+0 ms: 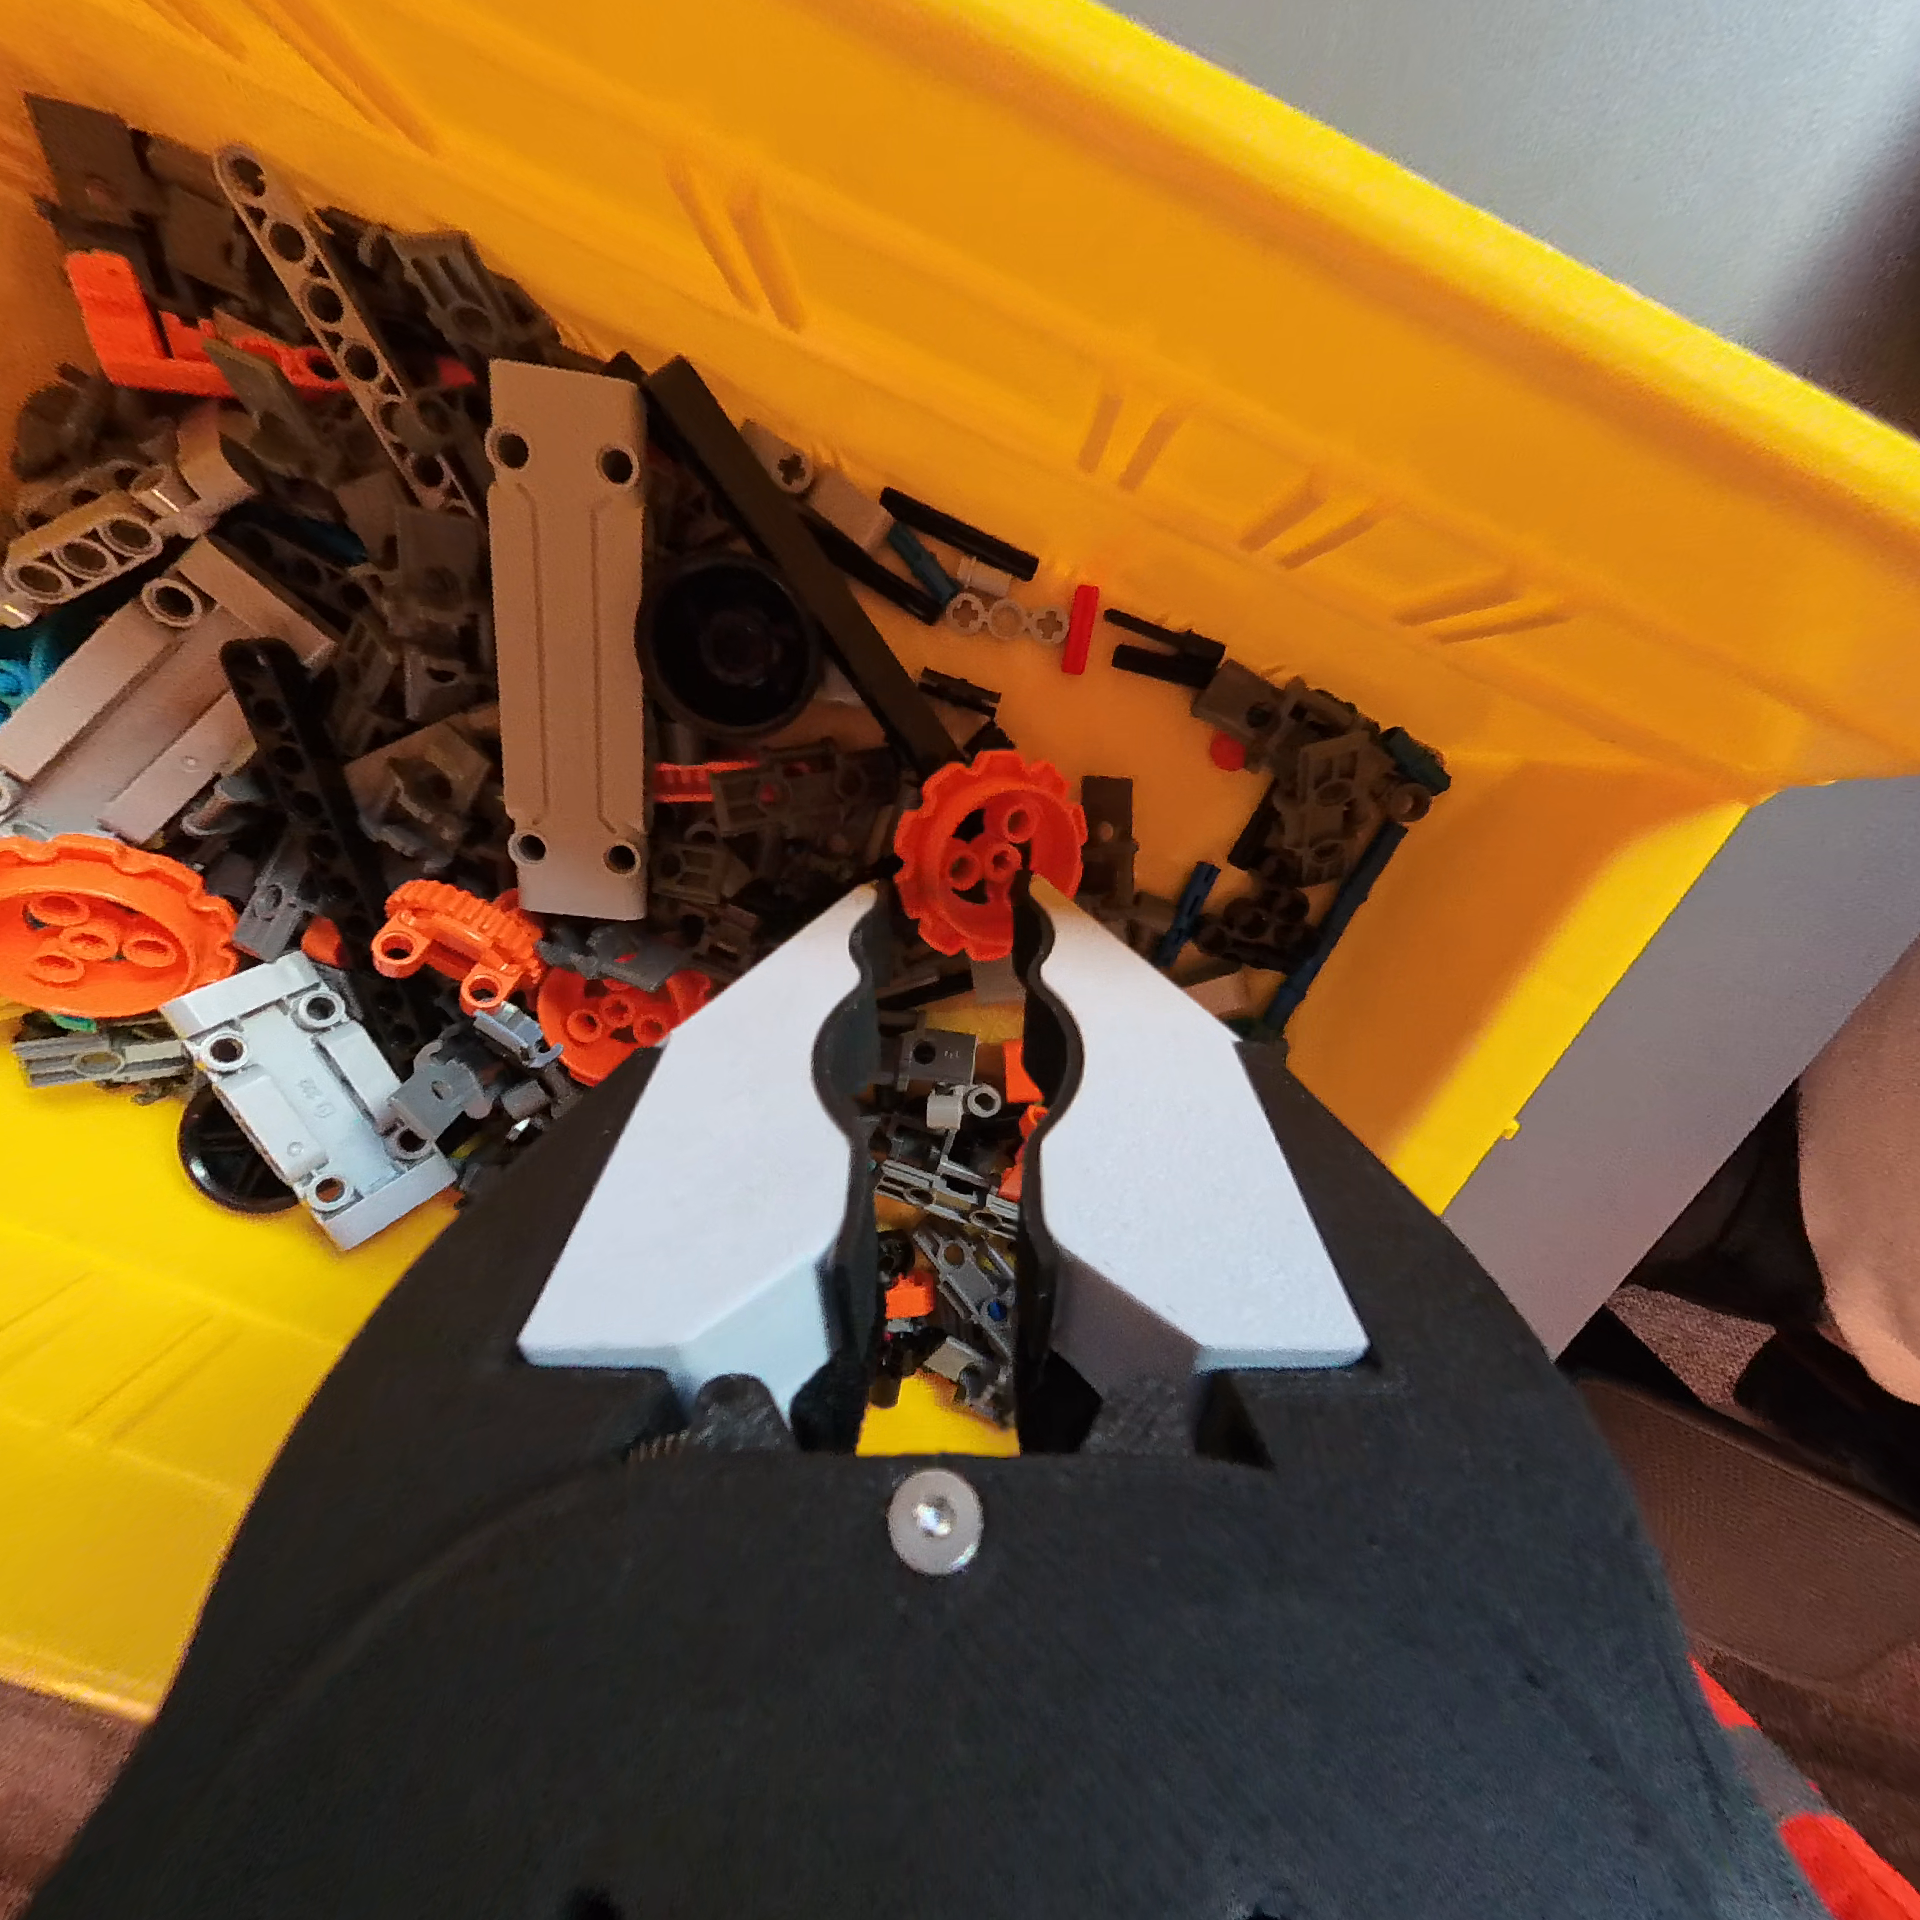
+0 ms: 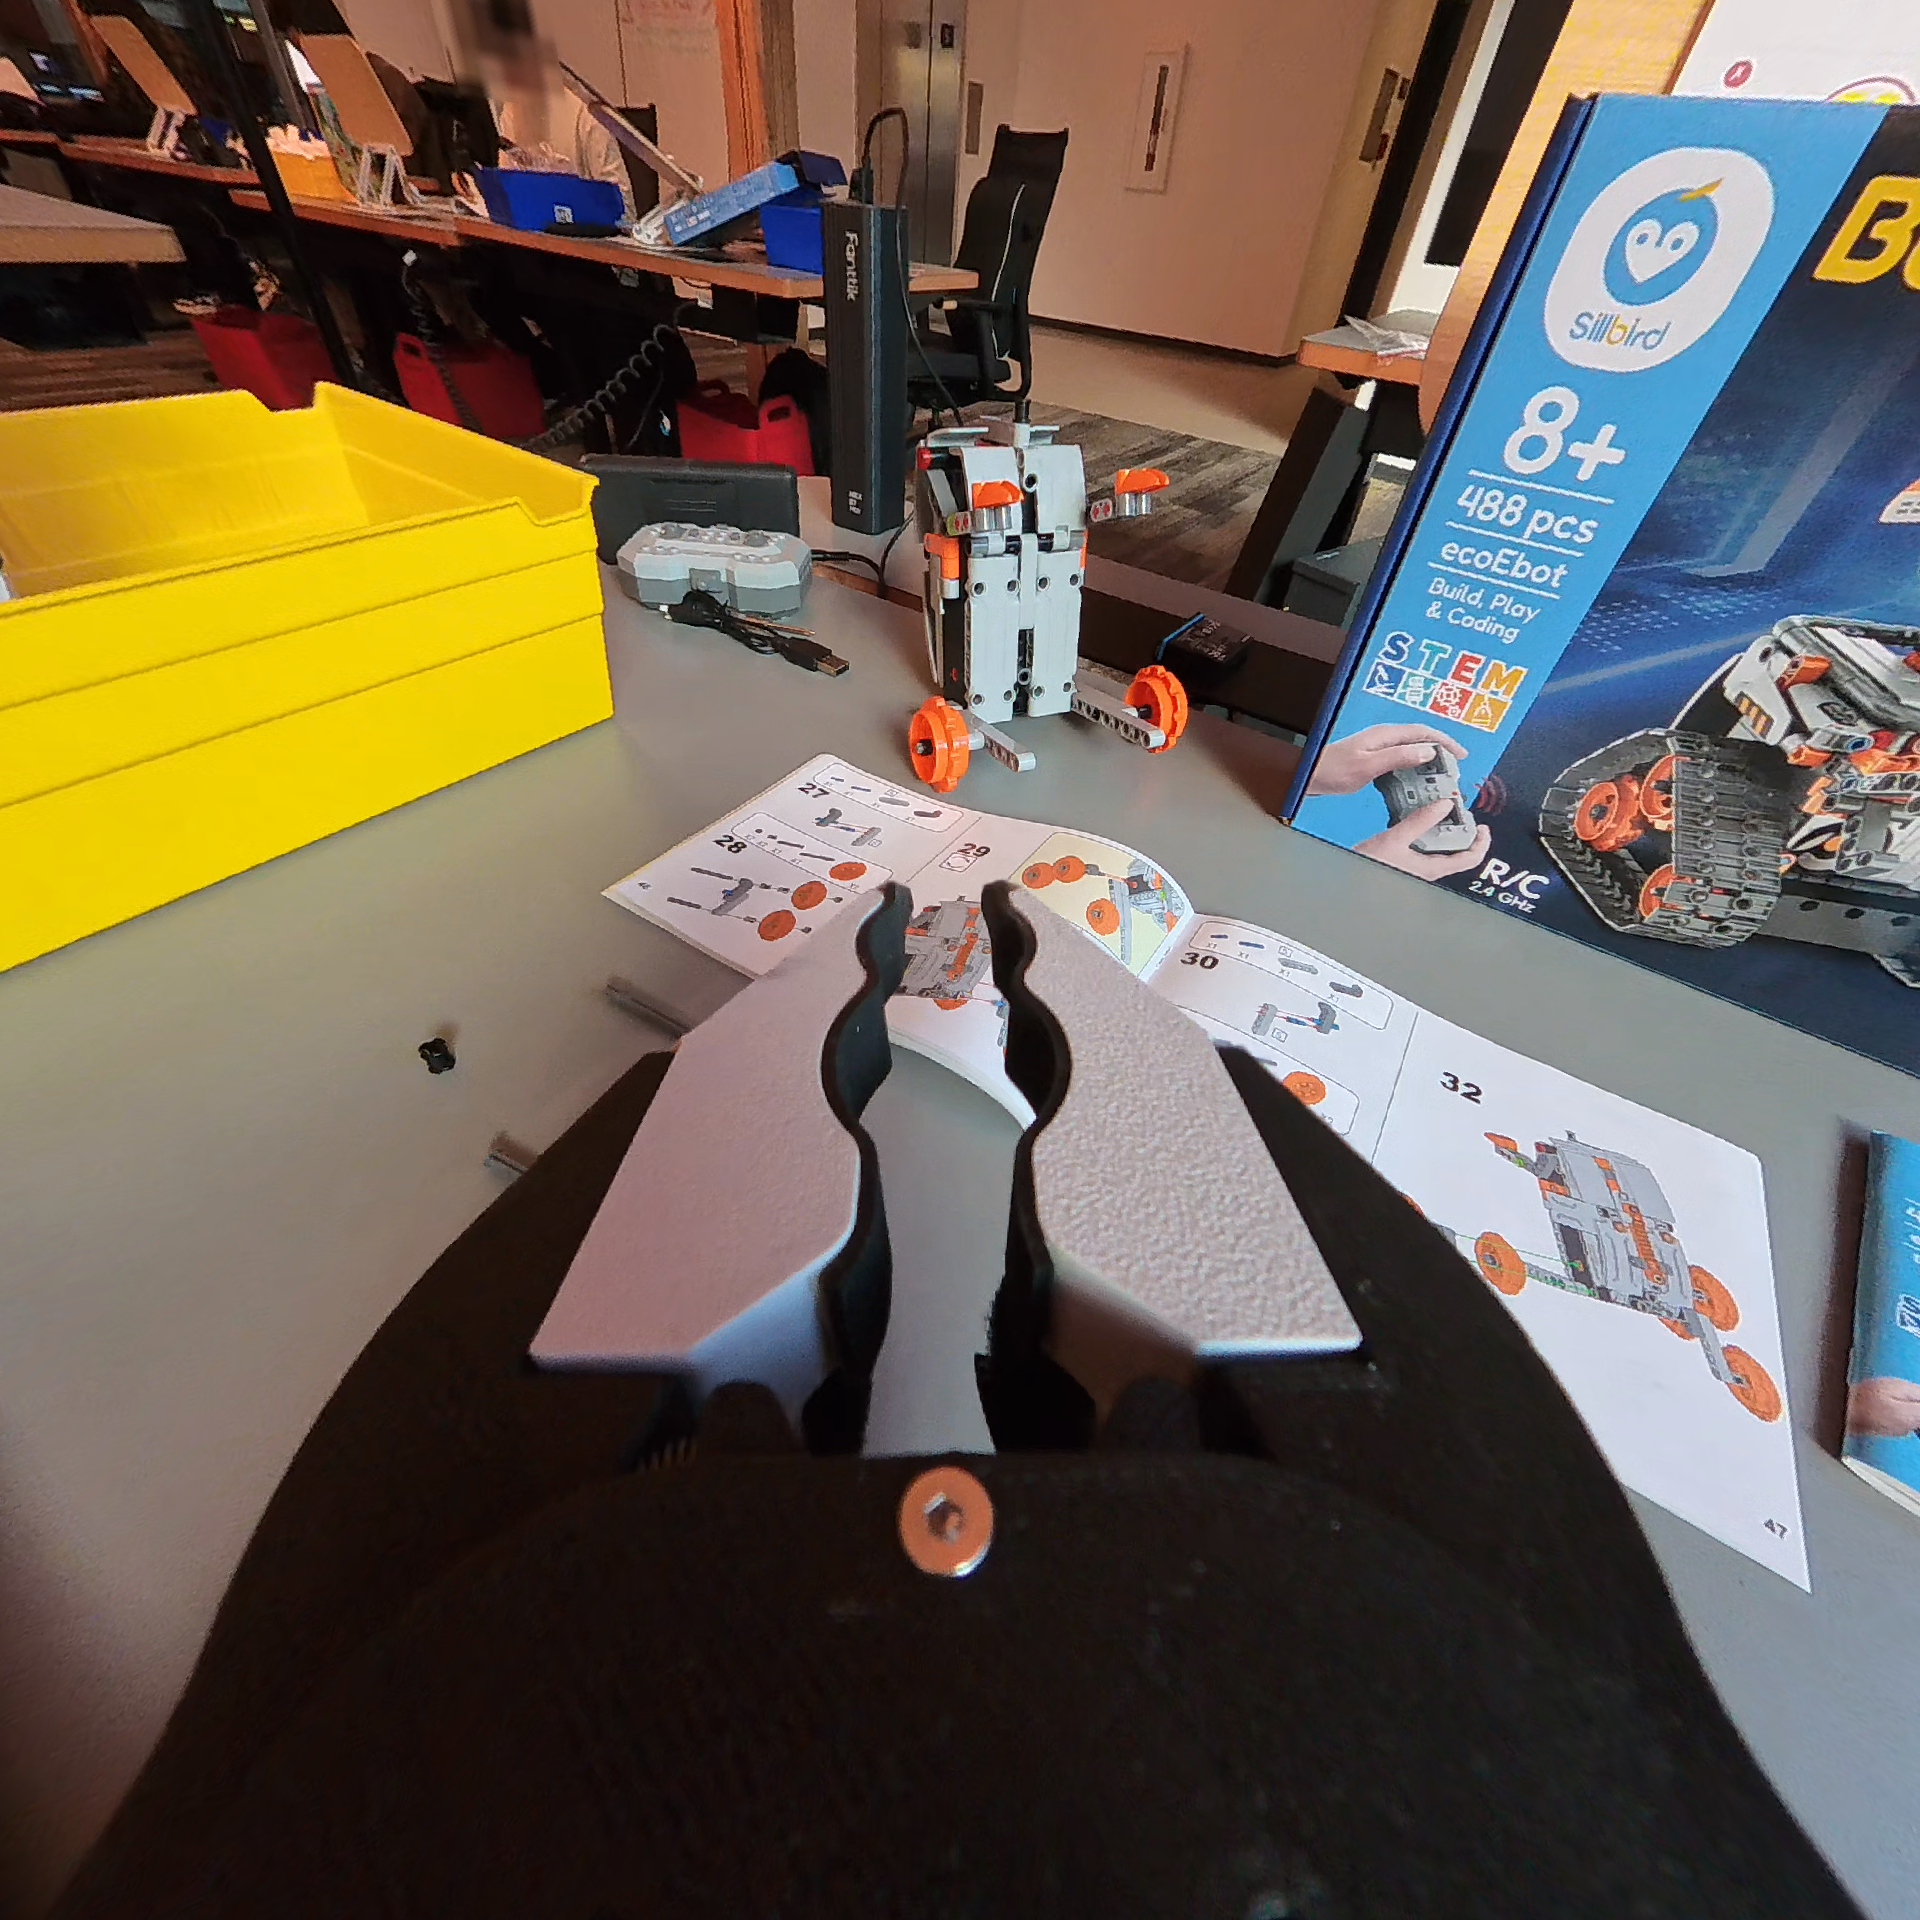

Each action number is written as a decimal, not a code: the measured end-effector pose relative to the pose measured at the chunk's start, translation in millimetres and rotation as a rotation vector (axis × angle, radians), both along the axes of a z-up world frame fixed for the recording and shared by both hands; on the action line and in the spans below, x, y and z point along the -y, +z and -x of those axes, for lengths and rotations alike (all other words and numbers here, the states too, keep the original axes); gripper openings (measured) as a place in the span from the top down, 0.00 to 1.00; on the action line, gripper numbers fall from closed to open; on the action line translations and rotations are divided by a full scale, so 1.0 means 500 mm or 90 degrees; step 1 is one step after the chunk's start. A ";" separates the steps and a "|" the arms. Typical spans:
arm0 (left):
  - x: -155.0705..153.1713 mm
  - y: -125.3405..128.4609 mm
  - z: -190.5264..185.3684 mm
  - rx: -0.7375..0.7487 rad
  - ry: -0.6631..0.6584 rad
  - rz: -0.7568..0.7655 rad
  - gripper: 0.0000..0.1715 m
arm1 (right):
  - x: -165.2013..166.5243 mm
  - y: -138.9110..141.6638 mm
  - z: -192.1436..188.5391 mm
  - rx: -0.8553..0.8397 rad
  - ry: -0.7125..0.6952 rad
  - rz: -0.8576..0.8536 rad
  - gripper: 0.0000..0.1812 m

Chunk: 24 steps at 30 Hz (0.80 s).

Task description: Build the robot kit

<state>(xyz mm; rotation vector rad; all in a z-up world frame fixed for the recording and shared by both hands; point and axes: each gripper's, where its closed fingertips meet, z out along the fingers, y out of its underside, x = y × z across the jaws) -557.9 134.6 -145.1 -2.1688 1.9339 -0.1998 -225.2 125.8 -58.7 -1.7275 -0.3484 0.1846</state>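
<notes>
In the left wrist view, a heap of building-toy parts (image 1: pixel 436 727) lies in a bin (image 1: pixel 1143 343), with a toothed wheel (image 1: pixel 987 852) at the heap's 4 o'clock edge. In the right wrist view, on the bench (image 2: pixel 312 1143), the instruction booklet (image 2: pixel 1455 1143) lies centre; a part-built model (image 2: pixel 1023 603) stands at 12 o'clock behind it, stacked bins (image 2: pixel 291 644) at 10, the kit box (image 2: pixel 1621 520) at 2.

The left claw (image 1: pixel 956 904) reaches into a yellow bin (image 1: pixel 1039 312) of loose building pieces. An orange toothed wheel (image 1: pixel 987 847) sits pinched between its tips. A long grey panel (image 1: pixel 569 634) and a black tyre (image 1: pixel 732 644) lie nearby, towards the bin's far wall.
</notes>
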 end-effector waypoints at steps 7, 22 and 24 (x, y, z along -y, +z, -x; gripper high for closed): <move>-0.007 0.012 0.020 -0.013 0.029 -0.018 0.94 | 0.000 0.000 -0.011 -0.013 -0.010 0.000 0.92; -0.049 0.042 0.110 -0.001 0.190 -0.032 0.94 | -0.003 -0.011 -0.016 0.011 -0.023 -0.009 0.92; -0.056 0.043 0.125 -0.010 0.209 -0.036 0.94 | -0.003 -0.015 -0.013 0.014 -0.019 -0.006 0.92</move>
